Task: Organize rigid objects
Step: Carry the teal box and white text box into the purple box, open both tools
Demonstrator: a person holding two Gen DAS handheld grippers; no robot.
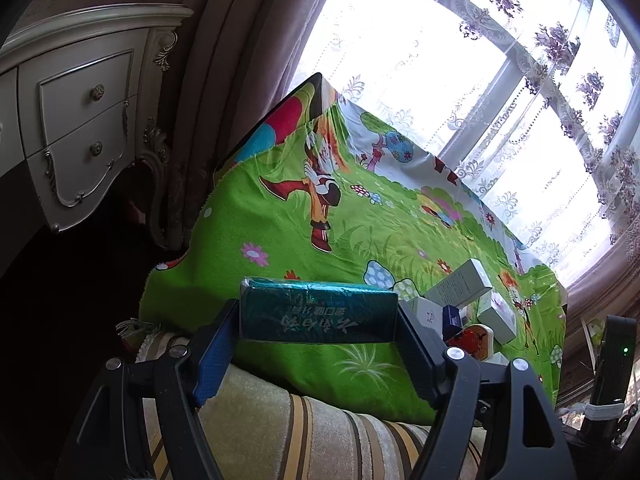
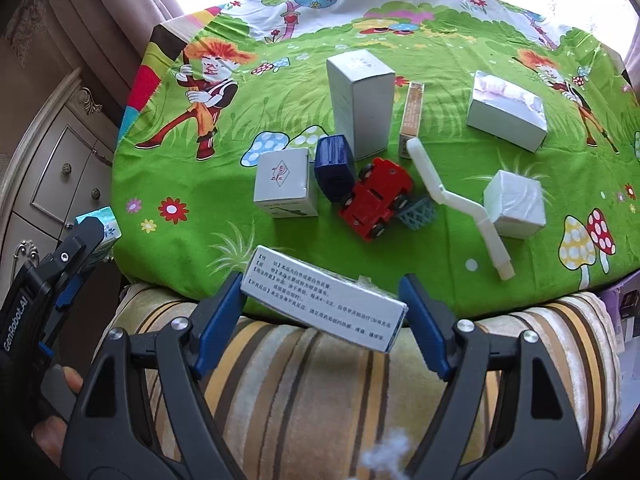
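Note:
My left gripper [image 1: 318, 316] is shut on a dark green foil-wrapped box [image 1: 318, 312], held crosswise off the near left edge of the table with the green cartoon cloth [image 1: 280, 216]. My right gripper [image 2: 322, 300] is shut on a long white box with printed text [image 2: 324, 298], held tilted over the table's near edge. On the cloth [image 2: 180, 184] lie a tall white box [image 2: 362, 100], a small white box [image 2: 284, 182], a blue box [image 2: 334, 166], a red toy car [image 2: 378, 198], a white plastic tube [image 2: 452, 200] and two more white boxes [image 2: 506, 110], [image 2: 516, 202].
A striped cushion [image 2: 320, 380] lies under both grippers at the table's near side. A cream dresser with drawers [image 1: 80, 120] stands to the left beside brown curtains [image 1: 224, 60]. A slim brown box [image 2: 412, 114] and a teal mesh piece [image 2: 420, 212] also lie on the cloth.

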